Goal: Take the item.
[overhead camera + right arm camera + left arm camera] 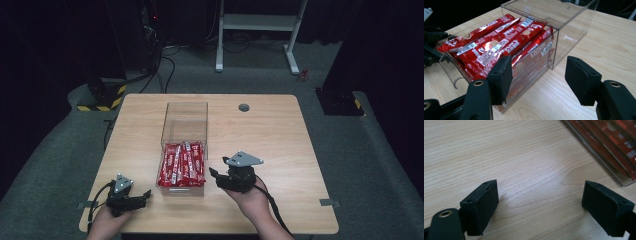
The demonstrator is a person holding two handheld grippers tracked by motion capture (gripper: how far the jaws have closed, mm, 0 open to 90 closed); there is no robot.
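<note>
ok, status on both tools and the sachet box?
Left tool open, empty, by table edge. Right tool open, empty, beside clear box. Red sachets fill its near drawer. Nothing in the way.

I am looking into what reads as a lab or test room rather than a home. The light wooden table with rounded corners [260, 135] stands alone on grey carpet [60, 150], ringed by black curtains [55, 40] that shut out the surroundings. Behind it I see loose black cables [167, 65] running across the floor, a white metal stand with two feet [257, 30], and a black base marked with yellow and black hazard stripes [102, 95]. A small round grey cable port [244, 107] sits in the tabletop near its far edge, as on office desks.
</note>
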